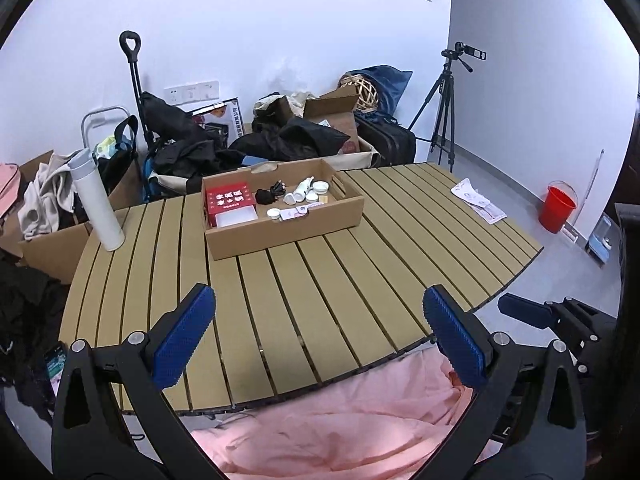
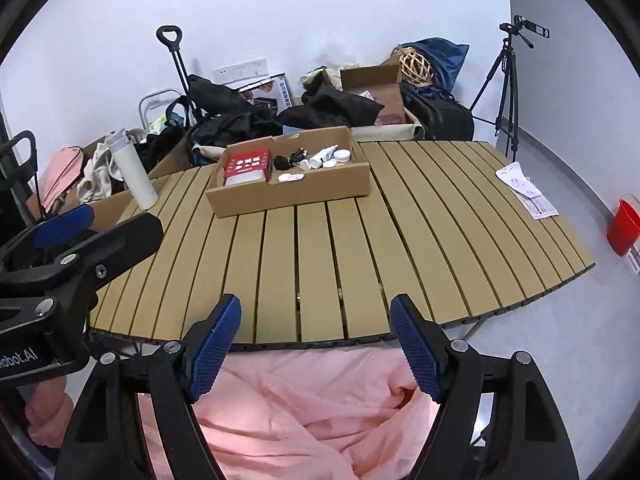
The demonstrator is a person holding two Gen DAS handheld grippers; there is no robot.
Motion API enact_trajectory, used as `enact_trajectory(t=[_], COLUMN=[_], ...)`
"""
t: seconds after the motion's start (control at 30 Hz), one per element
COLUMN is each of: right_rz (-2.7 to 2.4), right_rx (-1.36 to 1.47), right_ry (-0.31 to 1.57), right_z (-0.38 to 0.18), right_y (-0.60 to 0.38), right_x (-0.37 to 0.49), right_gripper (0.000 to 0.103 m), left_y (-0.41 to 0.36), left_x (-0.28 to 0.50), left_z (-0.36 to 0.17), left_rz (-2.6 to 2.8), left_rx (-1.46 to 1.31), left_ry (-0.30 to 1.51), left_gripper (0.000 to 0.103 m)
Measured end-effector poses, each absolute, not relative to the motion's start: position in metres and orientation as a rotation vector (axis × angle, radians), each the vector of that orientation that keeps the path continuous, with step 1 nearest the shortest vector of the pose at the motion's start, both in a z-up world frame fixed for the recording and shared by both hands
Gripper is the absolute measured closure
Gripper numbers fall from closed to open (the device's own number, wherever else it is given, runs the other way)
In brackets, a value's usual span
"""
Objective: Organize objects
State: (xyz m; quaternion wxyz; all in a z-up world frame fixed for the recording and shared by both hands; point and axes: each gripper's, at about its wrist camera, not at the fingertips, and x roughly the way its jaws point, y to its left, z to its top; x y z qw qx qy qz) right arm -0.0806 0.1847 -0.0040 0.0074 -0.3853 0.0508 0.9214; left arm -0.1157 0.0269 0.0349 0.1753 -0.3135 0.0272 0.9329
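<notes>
Both tools hang over the near edge of the slatted surface (image 1: pixel 320 280), above pink cloth (image 1: pixel 340 420). The left hand-held gripper (image 1: pixel 320 336) stands wide apart with nothing between its blue pads, and the right hand-held gripper (image 2: pixel 316 348) is likewise spread and empty.

The shallow cardboard box (image 2: pixel 288 192) sits toward 12 o'clock from both, well apart from them. Inside it, a red packet (image 2: pixel 246 166) lies at the 9 o'clock end, a black cable bundle (image 2: pixel 286 160) in the middle, and a white bottle (image 2: pixel 322 157) with several small white jars (image 2: pixel 342 155) toward 3 o'clock. A tall white flask (image 2: pixel 134 174) stands upright at 10 o'clock near the surface's far-left corner, and a printed sheet (image 2: pixel 526 190) lies flat at 2 o'clock.

The flask looks smooth, rigid and probably slippery; a grip across its mid-body seems safest. The sheet is thin and limp, best pinched at a raised edge. The box looks light but wide, so 1 wall is the likely hold.
</notes>
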Motion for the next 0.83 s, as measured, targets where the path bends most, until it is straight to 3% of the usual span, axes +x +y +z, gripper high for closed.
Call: enact_trajectory(t=[0.83], right_rz=[2.853], right_rx=[-1.185], right_ry=[0.200], right_z=[-0.001], right_y=[0.210], right_x=[-0.102], right_gripper=[0.023], left_y=[0.055], left_x=[-0.135], left_z=[0.031], left_rz=[2.618], left_rx=[-0.884], left_ry=[0.115], left_gripper=[0.000])
